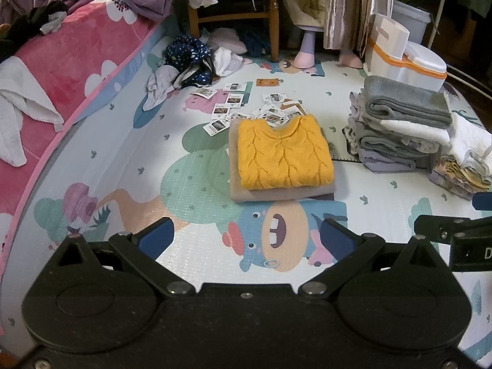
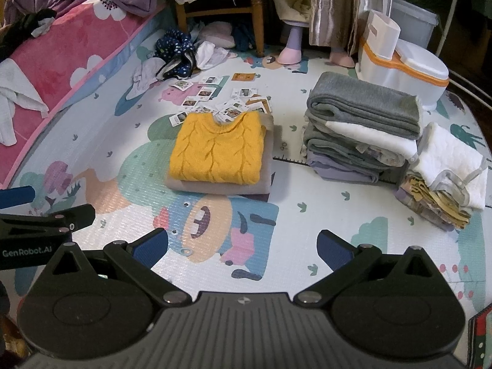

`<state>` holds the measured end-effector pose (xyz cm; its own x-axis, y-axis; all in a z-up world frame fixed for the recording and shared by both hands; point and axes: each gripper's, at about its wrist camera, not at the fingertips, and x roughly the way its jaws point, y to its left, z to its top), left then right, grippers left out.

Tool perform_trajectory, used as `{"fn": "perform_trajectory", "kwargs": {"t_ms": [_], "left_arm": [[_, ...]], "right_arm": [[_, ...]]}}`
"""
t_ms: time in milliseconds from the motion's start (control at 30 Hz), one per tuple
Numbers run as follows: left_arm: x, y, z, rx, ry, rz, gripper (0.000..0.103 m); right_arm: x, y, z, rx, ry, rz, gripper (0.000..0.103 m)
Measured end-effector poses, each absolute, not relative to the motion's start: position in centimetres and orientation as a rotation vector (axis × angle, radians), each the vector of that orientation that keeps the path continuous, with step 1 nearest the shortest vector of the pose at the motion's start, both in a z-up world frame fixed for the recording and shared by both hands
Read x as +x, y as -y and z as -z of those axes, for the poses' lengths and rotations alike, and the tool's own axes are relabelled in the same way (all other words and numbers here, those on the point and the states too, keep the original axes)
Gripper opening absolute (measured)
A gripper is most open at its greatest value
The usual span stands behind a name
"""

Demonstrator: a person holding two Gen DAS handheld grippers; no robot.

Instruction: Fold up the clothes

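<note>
Playmat [image 2: 307, 246] — left gripper [image 2: 18, 212] reads "GenRobot.AI".

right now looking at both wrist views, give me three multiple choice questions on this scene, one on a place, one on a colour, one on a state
1. Where does the yellow sweater lie?
A. on a folded beige garment
B. on the wooden chair
C. on the grey stack

2. What colour is the towel on top of the tall folded stack?
A. red
B. grey
C. navy

3. How do the fingers of the left gripper and right gripper stand?
A. both shut on cloth
B. one shut on the sweater
C. both open, holding nothing

Answers:
1. A, the beige garment shows under the sweater's edges on the play mat.
2. B, the grey towel is the top layer.
3. C, in each wrist view the blue pads are wide apart with only mat between them.
</note>
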<state>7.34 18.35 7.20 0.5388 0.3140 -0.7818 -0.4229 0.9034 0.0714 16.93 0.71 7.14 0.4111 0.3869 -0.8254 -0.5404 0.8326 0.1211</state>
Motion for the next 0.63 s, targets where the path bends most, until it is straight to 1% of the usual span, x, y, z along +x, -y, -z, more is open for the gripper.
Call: {"fn": "perform_trajectory", "kwargs": {"t_ms": [633], "left_arm": [[7.31,-18.46,-7.32,-0.14,-0.889,-0.409,0.102]], "right_arm": [[16.65,-1.21,-7.04,-0.179,-0.993,-0.601,0.103]]}}
